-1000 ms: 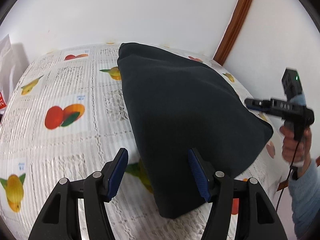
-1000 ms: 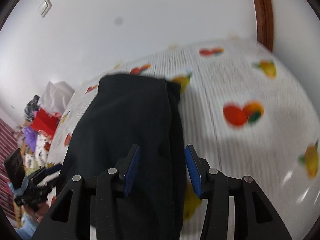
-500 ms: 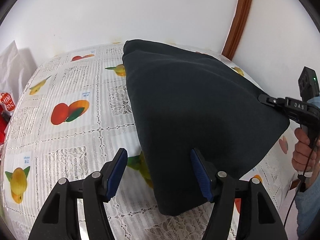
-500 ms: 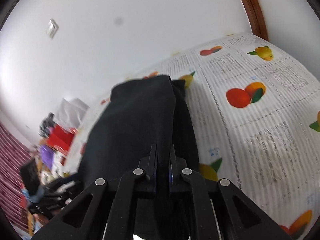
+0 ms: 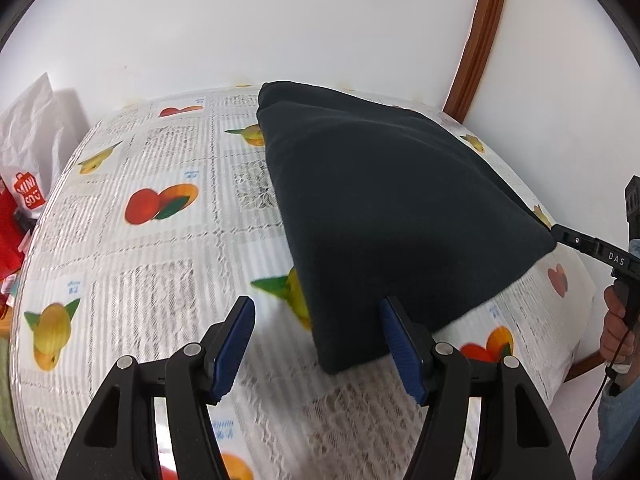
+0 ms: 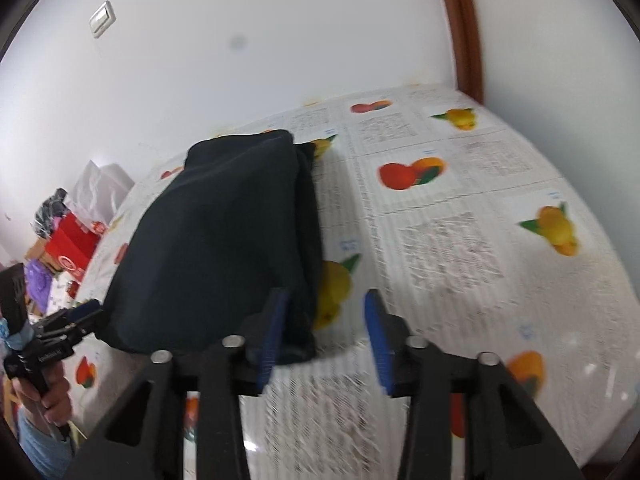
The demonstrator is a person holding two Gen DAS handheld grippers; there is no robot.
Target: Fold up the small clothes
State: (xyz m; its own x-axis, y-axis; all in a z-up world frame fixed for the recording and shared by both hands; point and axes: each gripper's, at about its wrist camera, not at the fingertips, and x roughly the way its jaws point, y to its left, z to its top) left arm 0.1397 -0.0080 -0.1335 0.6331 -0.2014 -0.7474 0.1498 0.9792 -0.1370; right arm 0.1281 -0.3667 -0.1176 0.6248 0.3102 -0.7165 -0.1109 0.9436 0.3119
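Dark folded garment [image 5: 384,216] lies flat on the bench's fruit-print cloth [image 5: 132,280], its far end near the wall; the print around it is motion-smeared in both views. Left hand-held gripper [image 5: 316,344] stands spread, nothing between its pads, the garment's near corner just past its right pad. Right hand-held gripper [image 6: 324,340] is opening with only cloth in the gap, garment edge just beyond its left pad; in the left wrist view its tip is hidden by the garment's corner and its body cut off at frame edge.
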